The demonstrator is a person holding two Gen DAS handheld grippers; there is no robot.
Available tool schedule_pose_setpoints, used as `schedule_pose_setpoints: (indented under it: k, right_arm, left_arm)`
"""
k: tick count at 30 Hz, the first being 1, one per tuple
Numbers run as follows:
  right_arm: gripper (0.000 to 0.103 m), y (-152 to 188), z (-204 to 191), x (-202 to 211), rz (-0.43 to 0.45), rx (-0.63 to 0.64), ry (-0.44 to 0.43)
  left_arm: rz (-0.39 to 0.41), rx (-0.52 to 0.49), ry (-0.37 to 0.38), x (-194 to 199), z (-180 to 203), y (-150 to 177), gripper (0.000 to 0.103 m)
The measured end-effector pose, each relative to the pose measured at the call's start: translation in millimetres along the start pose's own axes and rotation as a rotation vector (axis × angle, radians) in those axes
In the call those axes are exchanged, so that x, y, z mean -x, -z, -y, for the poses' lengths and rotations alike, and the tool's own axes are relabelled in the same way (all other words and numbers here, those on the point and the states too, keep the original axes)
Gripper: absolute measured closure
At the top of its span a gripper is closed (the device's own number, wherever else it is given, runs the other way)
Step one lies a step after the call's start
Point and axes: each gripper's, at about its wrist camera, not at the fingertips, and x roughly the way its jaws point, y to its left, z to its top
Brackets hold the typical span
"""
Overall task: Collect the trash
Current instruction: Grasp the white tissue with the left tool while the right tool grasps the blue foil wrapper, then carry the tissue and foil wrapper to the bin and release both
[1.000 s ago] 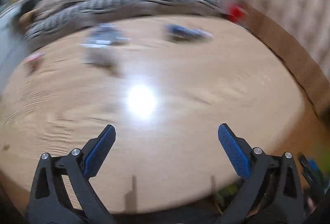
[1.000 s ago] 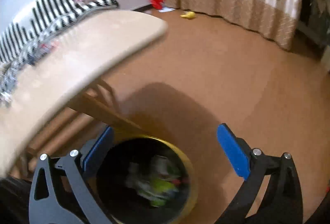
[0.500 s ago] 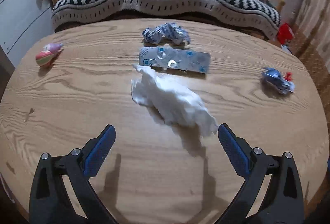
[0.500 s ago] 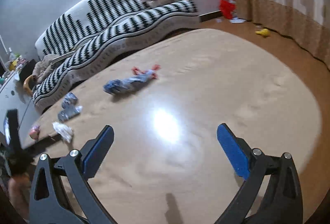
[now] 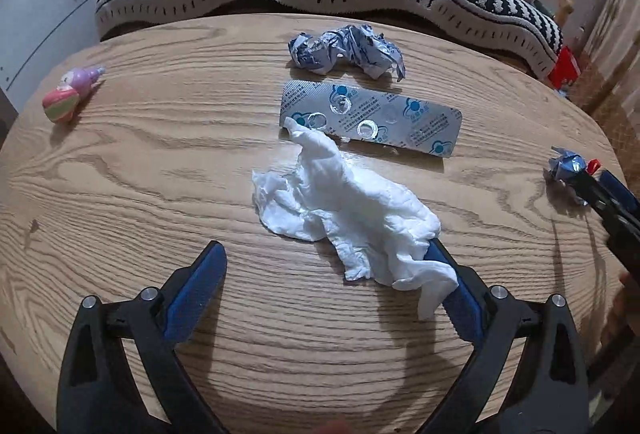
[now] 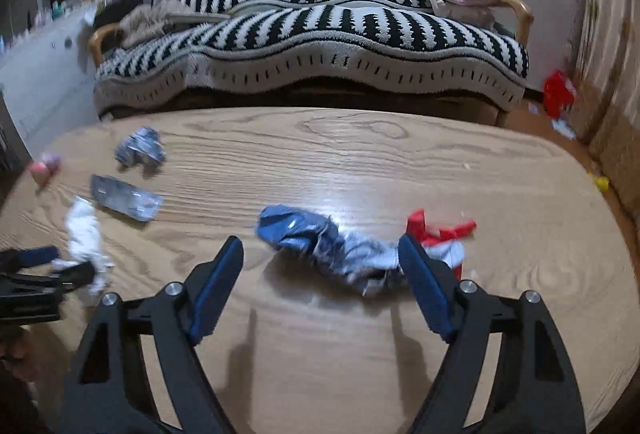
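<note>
A crumpled white tissue [image 5: 348, 210] lies on the oval wooden table [image 5: 160, 162]. My left gripper [image 5: 328, 258] is open around the tissue's near end; its right fingertip is partly hidden under it. Behind it lie a silver blister pack [image 5: 384, 118] and a crumpled blue-white wrapper [image 5: 348, 48]. A blue-silver wrapper with red ends [image 6: 336, 242] lies between the open fingers of my right gripper [image 6: 320, 254]. That wrapper [image 5: 566, 168] and the right gripper [image 5: 608, 190] show at the left view's right edge.
A pink toy [image 5: 66, 96] lies at the table's left edge. A black-and-white striped sofa [image 6: 320, 34] stands behind the table. Curtains and a red item [image 6: 558, 94] are at the right. The left gripper [image 6: 36, 274] shows at the right view's left edge.
Both grippers swung from the bin area to the table and closed in. The left now reaches the tissue; the right now straddles the blue-silver wrapper.
</note>
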Motion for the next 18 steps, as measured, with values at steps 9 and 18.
schedule_pose_setpoints:
  k: [9,18]
  right_arm:
    - [0.078,12,8,1,-0.02,-0.06,-0.011]
    - [0.078,28,10,37,0.005,-0.111,-0.016]
  left_arm:
    - [0.015,-0.027,0.074,15,1,1,0.098]
    - [0.029,-0.027,0.094,25,0,3,0.098]
